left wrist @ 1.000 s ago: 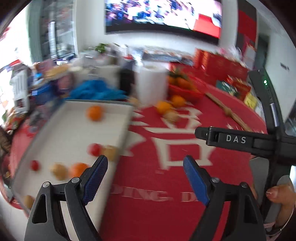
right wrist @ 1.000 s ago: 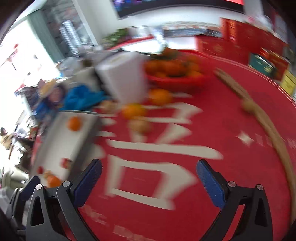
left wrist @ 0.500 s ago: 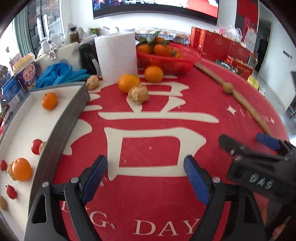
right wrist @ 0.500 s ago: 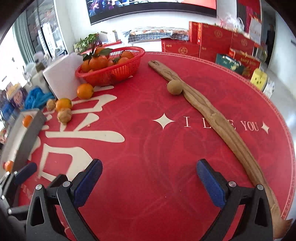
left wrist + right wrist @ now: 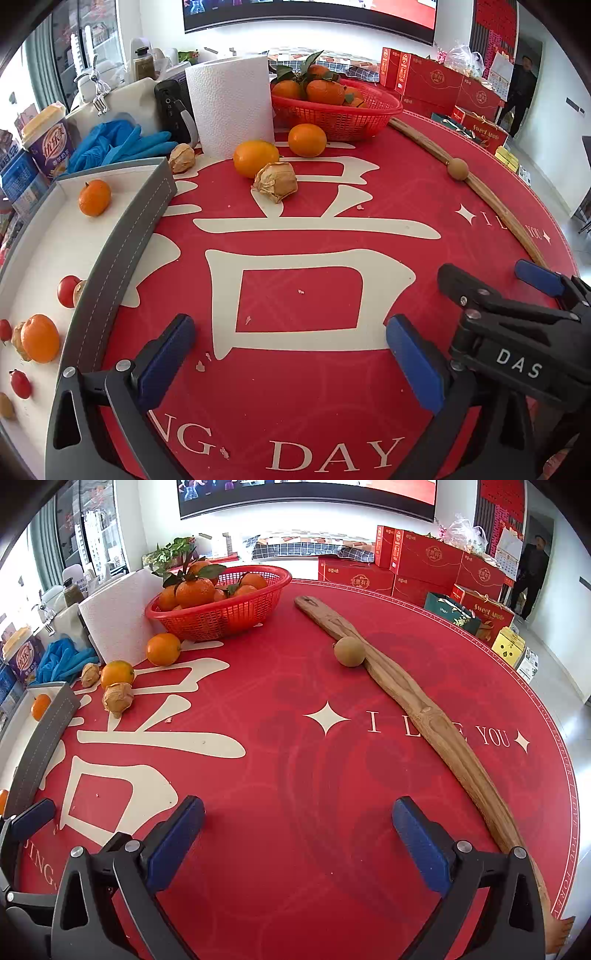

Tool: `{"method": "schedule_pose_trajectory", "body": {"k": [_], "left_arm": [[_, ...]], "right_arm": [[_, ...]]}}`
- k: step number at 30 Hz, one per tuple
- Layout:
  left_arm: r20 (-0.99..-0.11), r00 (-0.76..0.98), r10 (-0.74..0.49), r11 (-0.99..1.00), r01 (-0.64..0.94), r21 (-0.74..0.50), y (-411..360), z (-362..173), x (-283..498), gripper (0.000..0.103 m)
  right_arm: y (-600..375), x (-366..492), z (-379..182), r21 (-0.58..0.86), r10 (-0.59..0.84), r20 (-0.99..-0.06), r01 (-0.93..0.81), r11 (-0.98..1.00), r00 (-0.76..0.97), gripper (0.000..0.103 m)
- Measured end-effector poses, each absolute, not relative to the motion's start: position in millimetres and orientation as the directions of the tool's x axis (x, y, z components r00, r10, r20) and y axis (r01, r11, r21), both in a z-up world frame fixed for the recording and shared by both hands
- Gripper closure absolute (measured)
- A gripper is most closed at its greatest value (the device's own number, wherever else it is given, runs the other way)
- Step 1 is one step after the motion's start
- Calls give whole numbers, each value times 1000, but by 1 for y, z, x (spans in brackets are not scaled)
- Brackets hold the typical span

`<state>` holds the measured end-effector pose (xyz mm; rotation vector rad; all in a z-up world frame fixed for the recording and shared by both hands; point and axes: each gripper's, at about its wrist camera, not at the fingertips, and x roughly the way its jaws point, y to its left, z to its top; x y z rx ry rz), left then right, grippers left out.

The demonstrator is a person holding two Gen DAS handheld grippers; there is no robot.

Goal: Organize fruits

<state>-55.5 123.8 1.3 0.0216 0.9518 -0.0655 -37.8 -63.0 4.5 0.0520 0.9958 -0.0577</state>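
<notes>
two loose oranges [image 5: 256,158] and papery husked fruits [image 5: 275,181] sit before my red basket [image 5: 338,116]; more fruit lies in the grey tray [image 5: 122,254].

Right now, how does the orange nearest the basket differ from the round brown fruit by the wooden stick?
The orange is bright orange and glossy; the brown fruit is dull tan. The orange looks larger. The orange lies just in front of the basket, near the paper roll; the brown fruit rests against the wooden stick, away from the other fruit. Both are round and lie loose on the red mat, outside the tray.
</notes>
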Motion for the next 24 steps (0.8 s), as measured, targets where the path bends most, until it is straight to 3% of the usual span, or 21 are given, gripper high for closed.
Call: {"method": "schedule_pose_trajectory", "body": {"k": [24], "left_arm": [[-814,578,-46,998,65,-11,123,1,-55,0]], "right_arm": [[-68,-38,4,5,-62,-841,122,992,538,0]]}}
